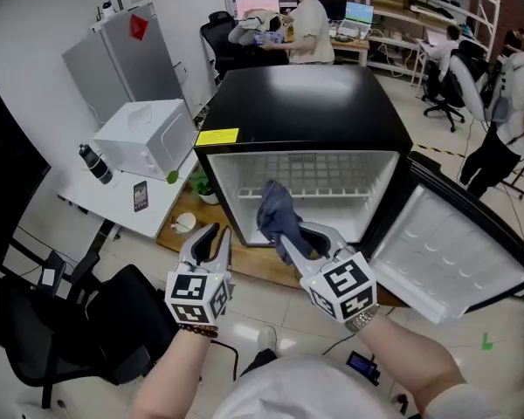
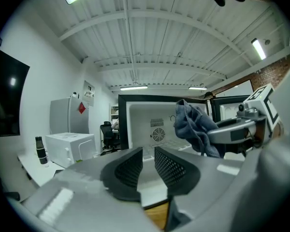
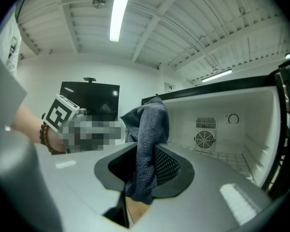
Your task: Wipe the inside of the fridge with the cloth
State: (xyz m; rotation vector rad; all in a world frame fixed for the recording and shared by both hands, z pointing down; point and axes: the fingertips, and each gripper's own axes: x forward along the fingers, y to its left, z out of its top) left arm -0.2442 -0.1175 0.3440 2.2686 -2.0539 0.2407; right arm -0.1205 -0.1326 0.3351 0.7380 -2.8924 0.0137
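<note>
Pinching the cloth [image 1: 277,218] at a bunched fold, the right gripper [image 1: 304,241] has its jaws clamped on it at the mouth of the open fridge [image 1: 306,103]. Judged light, soft and limp, the cloth is best held by a thick fold. The left gripper [image 1: 211,244] is held alongside, also aimed at the fridge, jaws slightly apart and empty
</note>
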